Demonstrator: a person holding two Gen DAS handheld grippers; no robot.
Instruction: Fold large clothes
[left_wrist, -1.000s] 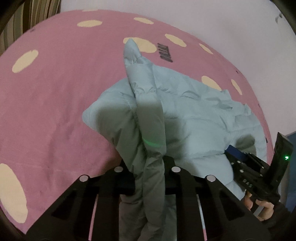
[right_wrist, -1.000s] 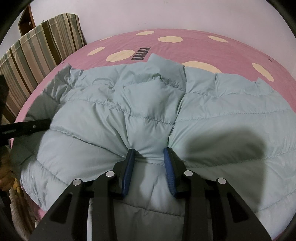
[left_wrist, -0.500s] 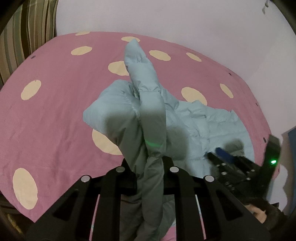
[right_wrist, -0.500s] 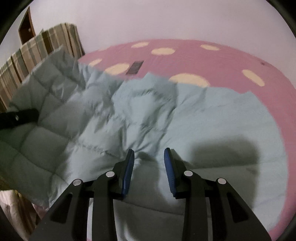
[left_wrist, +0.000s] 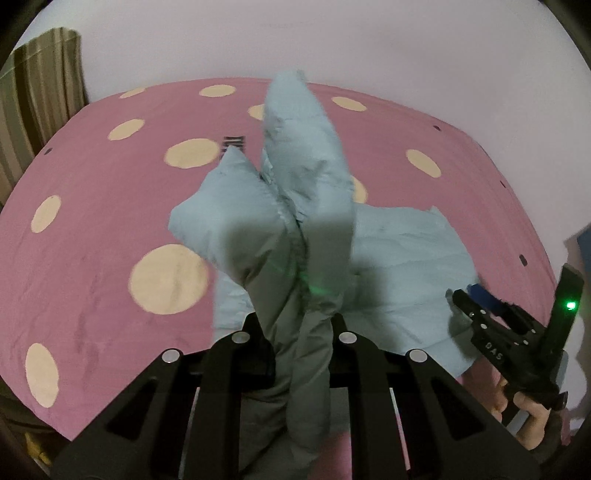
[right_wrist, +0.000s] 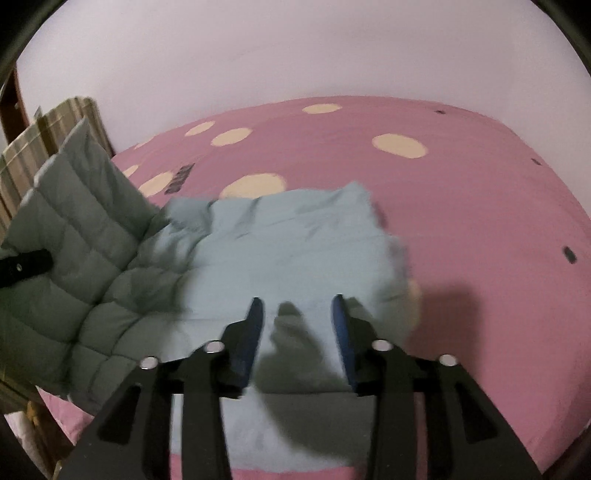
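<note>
We're mid-fold: left tongs (left_wrist: 301, 321) clamp the puffy jacket (right_wrist: 295, 251) lifted off the bed (right_wrist: 461, 206), right tongs (right_wrist: 297, 325) just opened, empty over it near the front edge, so next lay the flap across.

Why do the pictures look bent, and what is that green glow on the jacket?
Both views are fisheye, so the pink bedspread bulges. Left wrist view: a green glow lies on the shadowed jacket near the left claw; its source cannot be told. Right wrist view: the jacket's edge is blurred, and dark shadows fall near the right claw.
</note>
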